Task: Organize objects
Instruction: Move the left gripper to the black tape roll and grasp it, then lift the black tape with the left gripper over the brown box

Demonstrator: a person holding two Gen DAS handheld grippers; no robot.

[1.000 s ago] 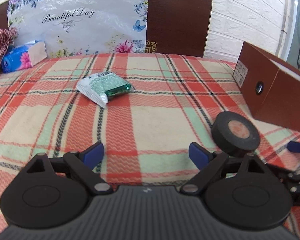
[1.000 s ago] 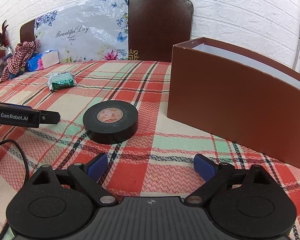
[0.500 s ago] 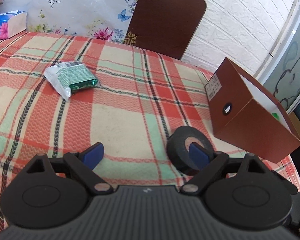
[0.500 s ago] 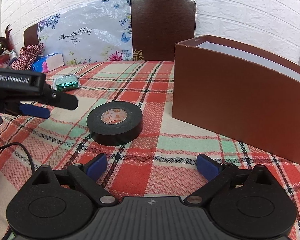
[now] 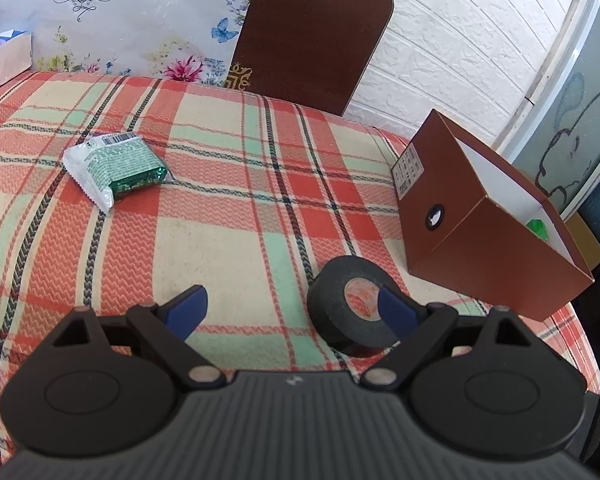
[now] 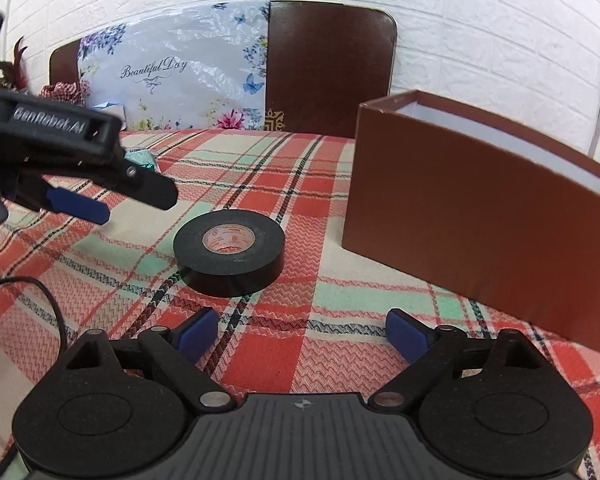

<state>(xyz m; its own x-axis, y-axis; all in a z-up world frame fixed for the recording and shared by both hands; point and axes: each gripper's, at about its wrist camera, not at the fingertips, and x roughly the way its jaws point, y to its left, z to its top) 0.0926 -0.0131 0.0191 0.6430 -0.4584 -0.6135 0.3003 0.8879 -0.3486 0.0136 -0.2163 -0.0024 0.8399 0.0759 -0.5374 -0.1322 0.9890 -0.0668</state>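
A black roll of tape [image 5: 348, 308] lies flat on the plaid tablecloth [image 5: 220, 240]; it also shows in the right wrist view [image 6: 229, 251]. My left gripper [image 5: 290, 312] is open and hovers above the cloth, its right fingertip [image 5: 396, 312] over the roll. In the right wrist view the left gripper [image 6: 112, 196] hangs above and left of the roll. My right gripper [image 6: 302, 338] is open and empty, a short way in front of the roll. A green and white packet [image 5: 114, 168] lies farther left. An open brown box [image 5: 484, 220] stands to the right, a green item [image 5: 538, 228] inside.
The brown box [image 6: 480, 204] fills the right of the right wrist view. A dark wooden chair back [image 5: 312, 36] and a flowered plastic bag [image 5: 100, 16] stand behind the table. A tissue box [image 5: 4, 60] sits at the far left. A black cable [image 6: 40, 292] trails at left.
My left gripper has swung right and risen toward the tape roll, so the roll now sits under its right finger. The right gripper has crept slightly closer to the roll.
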